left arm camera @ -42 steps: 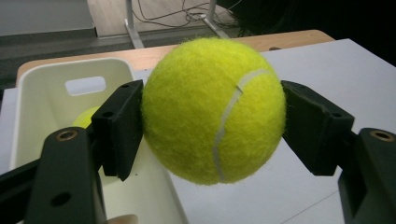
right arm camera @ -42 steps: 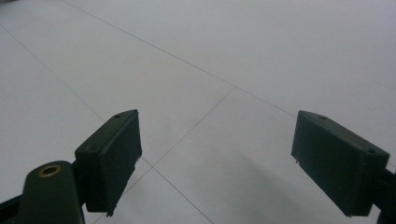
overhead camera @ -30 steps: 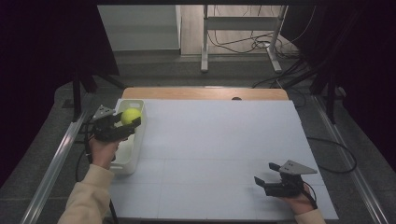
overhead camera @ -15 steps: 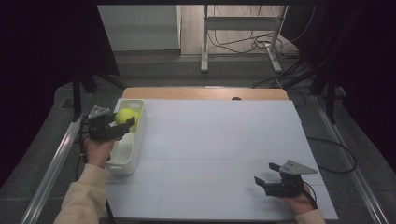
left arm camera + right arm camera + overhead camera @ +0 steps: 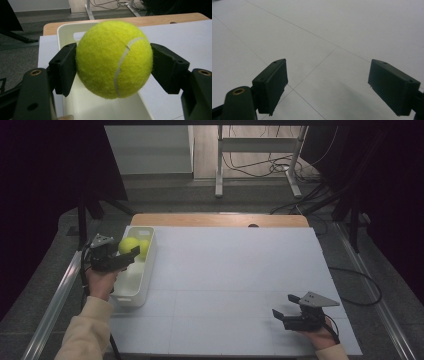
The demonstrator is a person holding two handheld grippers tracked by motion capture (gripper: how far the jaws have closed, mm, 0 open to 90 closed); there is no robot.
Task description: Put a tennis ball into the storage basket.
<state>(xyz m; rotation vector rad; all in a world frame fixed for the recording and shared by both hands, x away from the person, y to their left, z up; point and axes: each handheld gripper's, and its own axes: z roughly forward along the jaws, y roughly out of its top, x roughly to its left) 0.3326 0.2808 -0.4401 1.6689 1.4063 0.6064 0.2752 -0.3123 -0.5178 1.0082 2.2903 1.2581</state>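
I have a ball (image 5: 114, 58) pinched between the jaws of my left gripper (image 5: 116, 257), both pads pressed flat against its sides. It hangs over the far half of the bin (image 5: 131, 296), above the rim rather than down inside. A second ball (image 5: 144, 248) sits in the bin's far end, just beyond the one I hold. My right gripper (image 5: 283, 314) rests low over the worktop (image 5: 235, 270), well apart from the bin, jaws spread with nothing between them.

I judge this to be the carrying step, either dropping the ball into the bin or lifting it out; I cannot tell which from here. If it is a drop, the next move calls for lowering a little over the bin's bare floor, nearer me than the second ball, then spreading the jaws so it falls without bouncing out.
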